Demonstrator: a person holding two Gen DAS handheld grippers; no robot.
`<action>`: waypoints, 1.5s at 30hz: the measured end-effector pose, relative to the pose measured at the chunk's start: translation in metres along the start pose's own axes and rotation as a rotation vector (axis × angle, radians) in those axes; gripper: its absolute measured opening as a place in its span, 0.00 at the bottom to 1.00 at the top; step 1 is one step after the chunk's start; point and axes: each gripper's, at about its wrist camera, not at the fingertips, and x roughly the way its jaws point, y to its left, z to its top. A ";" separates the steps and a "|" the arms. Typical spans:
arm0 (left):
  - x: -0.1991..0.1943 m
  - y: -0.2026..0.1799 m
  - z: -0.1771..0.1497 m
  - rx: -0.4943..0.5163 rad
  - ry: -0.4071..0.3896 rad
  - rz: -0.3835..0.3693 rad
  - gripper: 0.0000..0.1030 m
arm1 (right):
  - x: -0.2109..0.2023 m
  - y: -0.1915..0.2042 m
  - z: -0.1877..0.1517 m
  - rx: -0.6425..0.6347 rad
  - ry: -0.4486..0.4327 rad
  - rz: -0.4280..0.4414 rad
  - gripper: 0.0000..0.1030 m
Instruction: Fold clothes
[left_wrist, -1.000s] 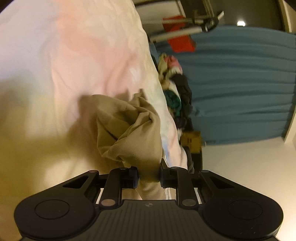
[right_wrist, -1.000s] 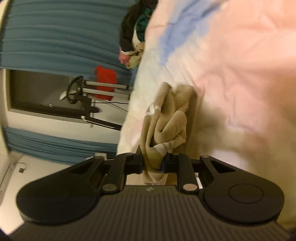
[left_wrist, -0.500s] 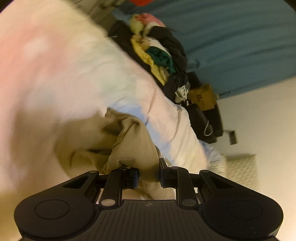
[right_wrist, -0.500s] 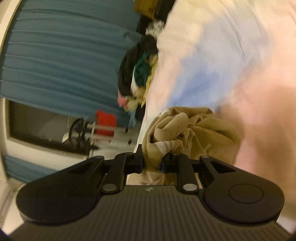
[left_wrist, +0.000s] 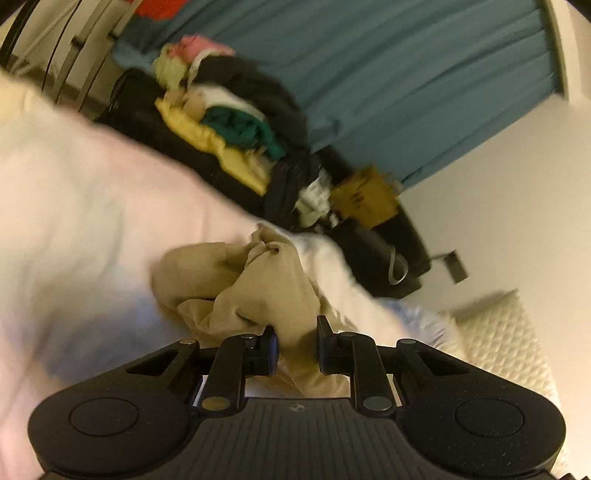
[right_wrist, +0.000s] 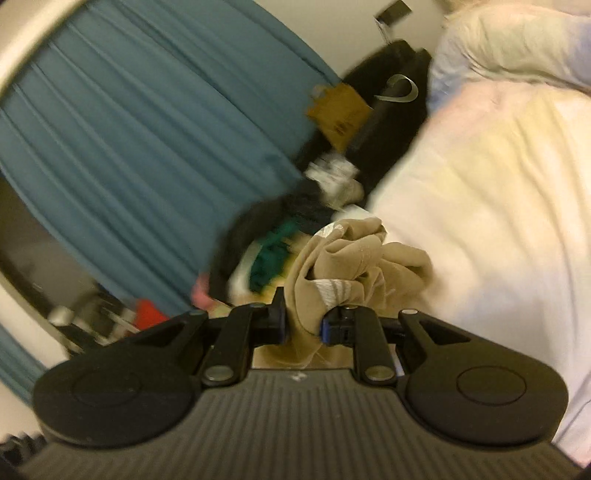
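My left gripper (left_wrist: 295, 345) was clamped on a bunched fold of the tan garment (left_wrist: 258, 284), the cloth pinched between both jaws and spilling out below them. My right gripper (right_wrist: 303, 321) was likewise closed on another bunch of the same garment (right_wrist: 354, 258), right by a patch of white lettering or trim; I couldn't read which. From both grips the fabric hung in a crumpled wad, partly lifted and partly resting near the edge of the bed (left_wrist: 74, 206), on its pale pink and blue cover. Beyond that edge lay a heap of mixed clothes (left_wrist: 229, 122) on something dark, with the teal curtain (left_wrist: 406, 85) behind it and a brown paper bag (left_wrist: 364, 203) off to one side.

I judged the garment light, thin and limp, with no stiffness to hold a shape, so it would sag and twist between the two grips. It looked smooth enough to slide through the pads if I tugged hard. Holding wads as I was, I couldn't spread it flat; I reckoned better holds would be at two corners of a hem or the shoulders, which I couldn't make out in the bundle
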 end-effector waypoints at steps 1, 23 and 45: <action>0.003 0.015 -0.011 -0.003 0.022 0.011 0.20 | 0.006 -0.012 -0.009 -0.003 0.020 -0.023 0.20; -0.144 -0.016 -0.078 0.502 -0.024 0.117 0.48 | -0.083 -0.021 -0.076 -0.121 0.206 -0.218 0.22; -0.421 -0.046 -0.154 0.705 -0.358 0.076 1.00 | -0.303 0.061 -0.144 -0.502 -0.004 0.060 0.84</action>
